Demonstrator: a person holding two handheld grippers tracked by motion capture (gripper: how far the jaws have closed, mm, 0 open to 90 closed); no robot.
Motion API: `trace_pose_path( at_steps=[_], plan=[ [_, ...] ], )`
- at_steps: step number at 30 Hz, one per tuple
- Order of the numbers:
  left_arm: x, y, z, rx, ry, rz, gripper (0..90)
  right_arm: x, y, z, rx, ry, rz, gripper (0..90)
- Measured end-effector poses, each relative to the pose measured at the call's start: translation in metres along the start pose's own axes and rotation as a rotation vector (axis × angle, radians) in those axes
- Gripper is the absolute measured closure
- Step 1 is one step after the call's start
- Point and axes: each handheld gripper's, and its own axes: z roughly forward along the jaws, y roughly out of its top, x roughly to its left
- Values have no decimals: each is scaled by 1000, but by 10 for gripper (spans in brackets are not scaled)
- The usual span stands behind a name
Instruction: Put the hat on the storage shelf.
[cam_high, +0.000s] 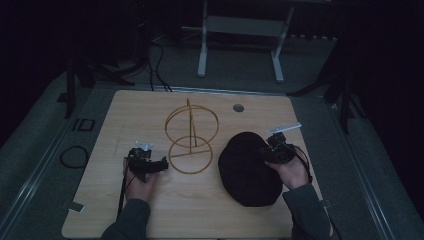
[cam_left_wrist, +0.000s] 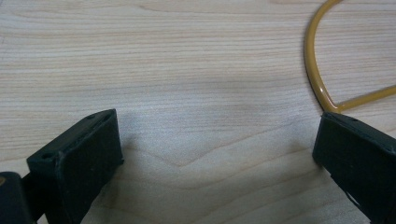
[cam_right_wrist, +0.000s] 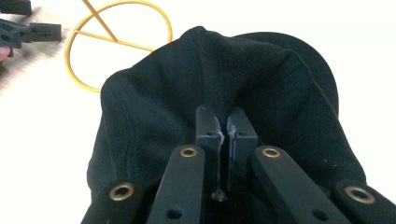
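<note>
A black cap (cam_high: 247, 167) lies on the right half of the wooden table (cam_high: 150, 205). My right gripper (cam_high: 272, 149) is shut on a pinched fold of the cap (cam_right_wrist: 205, 79) at its right edge. A gold wire hat stand (cam_high: 191, 135) with a round base ring and upright hoops rises at the table's middle. My left gripper (cam_high: 159, 164) rests low on the table just left of the stand's base, jaws wide apart with bare wood between them. The base ring (cam_left_wrist: 317, 70) curves past the right jaw in the left gripper view.
A round grommet hole (cam_high: 238, 107) sits near the table's far edge. Beyond the table stand the white legs of another desk (cam_high: 240, 45) and dark tripod legs on a grey floor. A cable loop (cam_high: 74, 156) lies on the floor at left.
</note>
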Motion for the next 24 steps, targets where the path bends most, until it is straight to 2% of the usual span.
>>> trace_pose_path(
  at_steps=[11,24],
  plan=[
    [0,0,0,-2,0,-1,7,-1,9,-11,11,-31,-53,863],
    [0,0,0,0,0,0,8,2,26,-23,2,-32,-111,862]
  ],
)
